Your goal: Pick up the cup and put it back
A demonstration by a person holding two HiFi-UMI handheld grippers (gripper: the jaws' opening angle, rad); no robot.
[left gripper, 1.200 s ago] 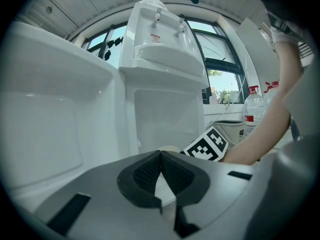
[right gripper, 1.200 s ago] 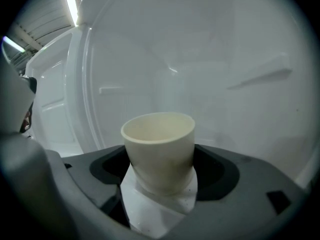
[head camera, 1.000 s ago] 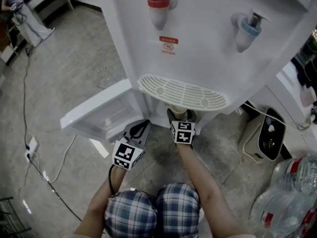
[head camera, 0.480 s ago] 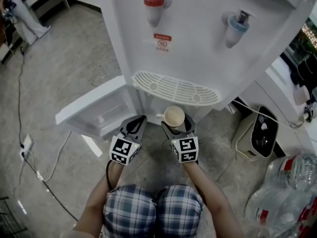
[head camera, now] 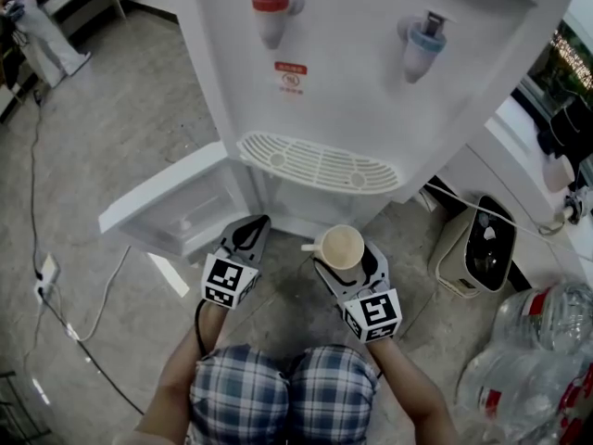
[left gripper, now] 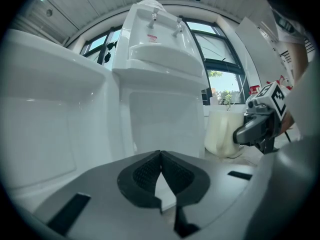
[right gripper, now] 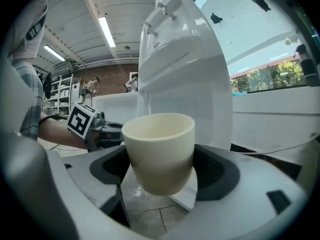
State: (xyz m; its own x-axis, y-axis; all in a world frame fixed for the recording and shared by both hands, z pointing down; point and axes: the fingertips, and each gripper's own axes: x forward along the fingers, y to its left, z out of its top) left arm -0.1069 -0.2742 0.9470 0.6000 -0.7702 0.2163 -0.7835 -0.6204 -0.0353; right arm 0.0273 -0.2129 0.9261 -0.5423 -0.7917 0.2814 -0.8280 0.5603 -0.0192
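A cream cup (head camera: 341,247) with a small handle on its left is held upright in my right gripper (head camera: 347,260), whose jaws press on both its sides. In the right gripper view the cup (right gripper: 159,151) fills the gap between the dark pads, in front of the white water dispenser (right gripper: 182,79). The cup hangs above the floor, in front of the dispenser's open lower compartment and below its drip tray (head camera: 315,163). My left gripper (head camera: 252,235) is shut and empty, to the left of the cup, its pads (left gripper: 161,176) touching.
The dispenser's cabinet door (head camera: 171,213) stands open to the left. A small appliance (head camera: 482,248) and water bottles (head camera: 542,360) sit on the floor at the right. Cables (head camera: 56,295) run along the floor at left. The person's knees (head camera: 283,397) are below.
My right gripper has drawn the cup back out from under the drip tray, toward me and slightly right. The left gripper has stayed almost still.
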